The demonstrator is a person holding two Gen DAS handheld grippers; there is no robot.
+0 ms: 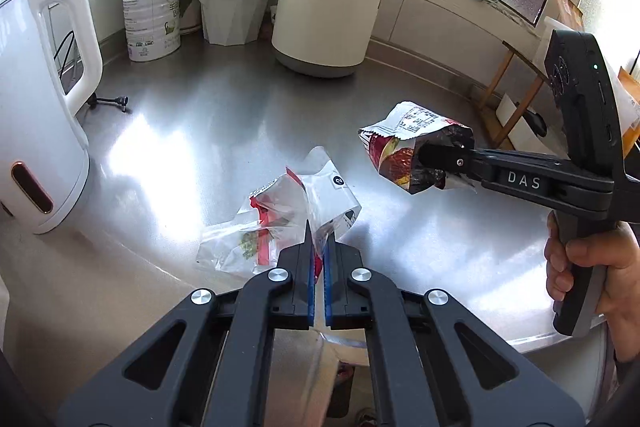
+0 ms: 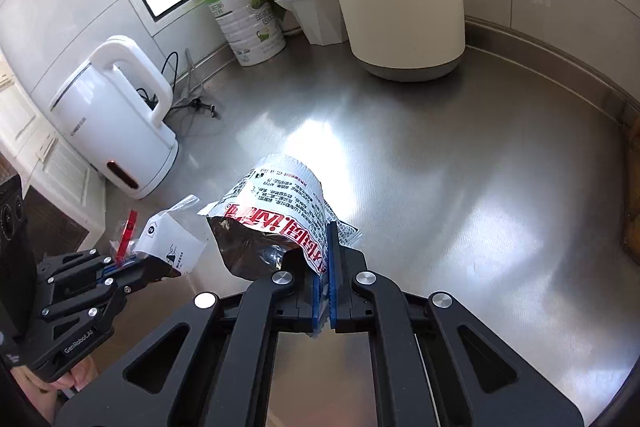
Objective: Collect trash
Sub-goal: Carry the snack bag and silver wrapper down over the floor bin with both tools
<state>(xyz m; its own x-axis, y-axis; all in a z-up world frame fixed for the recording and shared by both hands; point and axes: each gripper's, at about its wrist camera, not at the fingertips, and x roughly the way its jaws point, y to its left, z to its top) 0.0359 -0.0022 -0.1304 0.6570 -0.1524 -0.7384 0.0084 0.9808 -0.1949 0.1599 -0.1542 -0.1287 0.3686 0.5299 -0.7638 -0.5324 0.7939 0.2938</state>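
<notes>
From the left wrist, the left gripper (image 1: 318,247) is clamped on a clear plastic wrapper (image 1: 280,215) lifted over the steel counter (image 1: 200,131), the white bin (image 1: 326,19) straight ahead beyond it. From the right wrist, the right gripper (image 2: 330,259) pinches a red snack bag (image 2: 276,211); the bin sits ahead and slightly right, nearer this hand, I'd judge.

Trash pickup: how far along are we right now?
Done: both pieces are picked up. In hand: the left gripper is shut on the clear plastic wrapper, the right gripper on the foil snack bag. Left: dropping them off; the steel counter shows no other loose trash.
</notes>
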